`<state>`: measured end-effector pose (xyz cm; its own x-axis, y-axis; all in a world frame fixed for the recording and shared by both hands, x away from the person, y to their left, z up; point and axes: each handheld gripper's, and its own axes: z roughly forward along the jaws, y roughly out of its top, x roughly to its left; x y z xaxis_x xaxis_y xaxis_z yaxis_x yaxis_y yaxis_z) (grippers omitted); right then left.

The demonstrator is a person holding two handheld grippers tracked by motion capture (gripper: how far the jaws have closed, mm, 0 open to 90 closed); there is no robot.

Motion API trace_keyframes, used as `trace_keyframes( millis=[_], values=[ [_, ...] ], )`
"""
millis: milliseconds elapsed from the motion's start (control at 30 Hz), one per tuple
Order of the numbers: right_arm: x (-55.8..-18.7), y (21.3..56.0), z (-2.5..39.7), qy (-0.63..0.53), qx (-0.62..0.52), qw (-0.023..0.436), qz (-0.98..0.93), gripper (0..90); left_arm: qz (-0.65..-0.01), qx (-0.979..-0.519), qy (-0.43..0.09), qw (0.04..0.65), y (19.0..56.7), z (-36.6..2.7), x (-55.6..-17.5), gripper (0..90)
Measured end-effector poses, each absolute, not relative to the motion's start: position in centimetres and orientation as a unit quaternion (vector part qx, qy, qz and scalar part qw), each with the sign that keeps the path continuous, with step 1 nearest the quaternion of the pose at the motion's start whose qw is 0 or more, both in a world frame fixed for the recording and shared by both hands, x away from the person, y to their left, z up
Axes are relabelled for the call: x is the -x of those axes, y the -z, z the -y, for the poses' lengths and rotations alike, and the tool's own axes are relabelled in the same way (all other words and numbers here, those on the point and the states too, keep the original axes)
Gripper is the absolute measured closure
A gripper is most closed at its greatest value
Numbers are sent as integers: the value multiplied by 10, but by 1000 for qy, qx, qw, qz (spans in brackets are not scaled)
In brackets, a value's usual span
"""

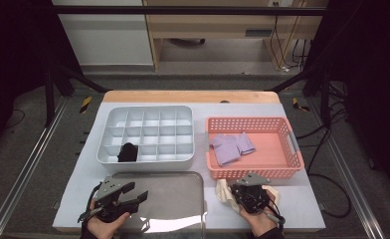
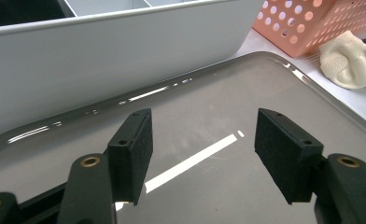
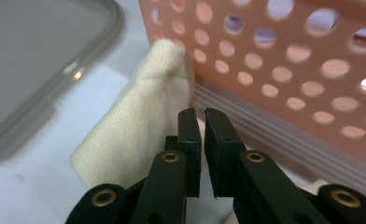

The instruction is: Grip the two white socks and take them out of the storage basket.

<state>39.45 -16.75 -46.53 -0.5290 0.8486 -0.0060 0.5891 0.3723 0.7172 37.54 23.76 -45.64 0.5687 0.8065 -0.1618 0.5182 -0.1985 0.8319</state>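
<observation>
We count one cream sock [image 1: 224,193] on the worktop [image 1: 302,199], touching the front wall of one pink basket [image 1: 282,172]. The right gripper [image 3: 203,126] sits over it, fingers nearly pressed together with only a sliver of gap; whether they pinch the fabric we cannot tell. Left gripper [image 2: 202,140] hovers over one grey tray [image 2: 284,93], fingers spread, holding nothing. Two lilac socks [image 1: 231,146] lie in the basket; one black sock [image 1: 128,152] in one white divided box [image 1: 148,162].
</observation>
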Motion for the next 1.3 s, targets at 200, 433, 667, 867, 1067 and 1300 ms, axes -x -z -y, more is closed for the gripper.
trace_keyframes(
  millis=[200,433,667,867,1067,1300],
  values=[
    [-382,434,165,-403,-423,209,-784,842,-438,-758,-157,458,456,-237,-376,363],
    [-378,442,132,-389,-392,170,-816,820,-438,-757,-157,459,456,-238,-376,363],
    [-391,474,127,-314,-414,174,-836,693,-438,-757,-157,458,456,-238,-376,362],
    [-389,475,124,-305,-408,196,-838,847,-438,-757,-156,459,456,-238,-375,361],
    [-389,470,127,-324,-425,168,-829,870,-439,-755,-157,460,455,-239,-376,361],
    [-372,448,115,-441,-375,118,-807,861,-441,-755,-156,460,455,-238,-376,360]
  ],
)
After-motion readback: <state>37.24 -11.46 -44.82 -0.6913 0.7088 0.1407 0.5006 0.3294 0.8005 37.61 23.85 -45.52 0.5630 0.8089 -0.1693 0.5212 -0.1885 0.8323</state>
